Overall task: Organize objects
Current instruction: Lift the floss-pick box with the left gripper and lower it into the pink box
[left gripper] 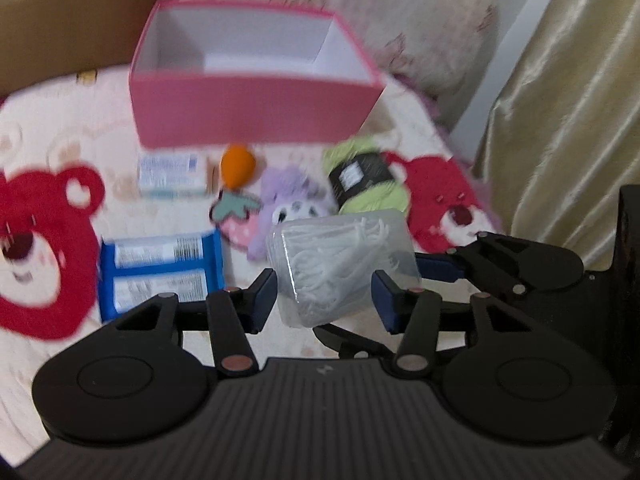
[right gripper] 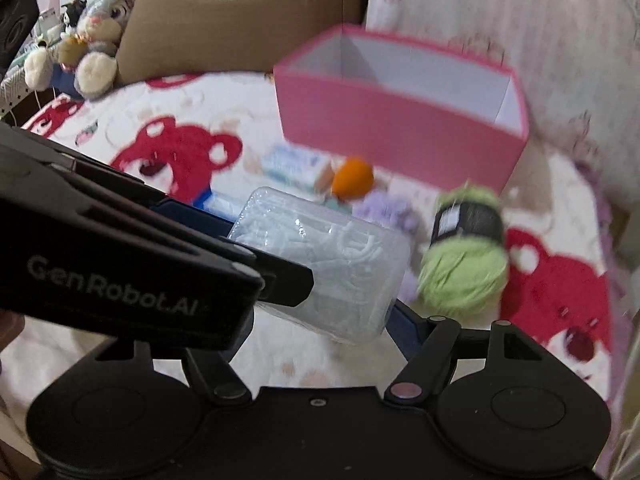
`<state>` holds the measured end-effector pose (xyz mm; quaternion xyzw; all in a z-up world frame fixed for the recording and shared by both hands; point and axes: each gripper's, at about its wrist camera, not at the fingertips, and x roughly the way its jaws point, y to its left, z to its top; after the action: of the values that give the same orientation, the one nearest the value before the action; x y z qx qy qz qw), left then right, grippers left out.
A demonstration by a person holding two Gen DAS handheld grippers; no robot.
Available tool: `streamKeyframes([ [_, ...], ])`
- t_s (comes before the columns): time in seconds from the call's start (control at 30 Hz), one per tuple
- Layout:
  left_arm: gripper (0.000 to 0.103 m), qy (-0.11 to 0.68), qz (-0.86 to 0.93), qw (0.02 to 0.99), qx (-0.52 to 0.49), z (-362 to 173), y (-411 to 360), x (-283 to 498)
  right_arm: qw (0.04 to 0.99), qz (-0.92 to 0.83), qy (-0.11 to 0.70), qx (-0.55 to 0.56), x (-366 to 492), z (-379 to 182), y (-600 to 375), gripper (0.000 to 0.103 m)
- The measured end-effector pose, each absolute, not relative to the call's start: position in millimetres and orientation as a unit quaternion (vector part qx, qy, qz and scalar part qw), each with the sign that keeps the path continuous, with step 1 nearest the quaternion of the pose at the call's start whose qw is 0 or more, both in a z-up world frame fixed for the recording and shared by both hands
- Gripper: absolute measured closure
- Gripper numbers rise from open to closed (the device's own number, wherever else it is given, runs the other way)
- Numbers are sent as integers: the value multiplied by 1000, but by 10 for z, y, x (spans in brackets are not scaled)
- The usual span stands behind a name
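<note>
A clear plastic box of white floss picks [left gripper: 344, 268] is held above the bed. My right gripper [right gripper: 312, 280] is shut on the clear box [right gripper: 320, 264]. My left gripper [left gripper: 325, 300] is open, its blue pads either side of the box with small gaps. The left gripper's body crosses the right wrist view at the left [right gripper: 120, 248]. Behind stands an empty pink box [left gripper: 252, 80], also in the right wrist view [right gripper: 400, 108]. Between them lie green yarn [left gripper: 366, 176], a purple plush [left gripper: 288, 204], an orange sponge [left gripper: 238, 164] and blue packets [left gripper: 160, 268].
A strawberry-shaped item [left gripper: 236, 216] and a white-blue carton [left gripper: 168, 174] lie on the bear-print bedspread [left gripper: 48, 128]. A brown pillow [right gripper: 240, 12] and plush rabbit [right gripper: 100, 28] sit at the back left. A gold curtain [left gripper: 568, 100] hangs at the right.
</note>
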<state>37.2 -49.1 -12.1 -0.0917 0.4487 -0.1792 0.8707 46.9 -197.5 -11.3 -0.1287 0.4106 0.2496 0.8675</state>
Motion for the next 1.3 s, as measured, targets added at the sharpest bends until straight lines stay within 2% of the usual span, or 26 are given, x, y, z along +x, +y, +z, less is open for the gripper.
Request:
streamKeyframes([
  [0.3,53,406,-194,890,-66,650,-389,535,885,256,359,-148,639,626,-1906,31],
  [0.63,52,405,-183,892,-88,904,-289,1346,889,259,349,-146,1382,870,-1842,32],
  [0.9,51,431,-165,883,-91,665,-253,2241,875,269,381,-129,2205,619,-1739,35],
  [1.1,51,452,-131,879,-79,317,-208,2854,858,288,416,-84,2874,208,-1632,35],
  [1.3,51,478,-103,869,-76,-82,-196,3342,843,283,446,-100,3343,-208,-1443,37],
])
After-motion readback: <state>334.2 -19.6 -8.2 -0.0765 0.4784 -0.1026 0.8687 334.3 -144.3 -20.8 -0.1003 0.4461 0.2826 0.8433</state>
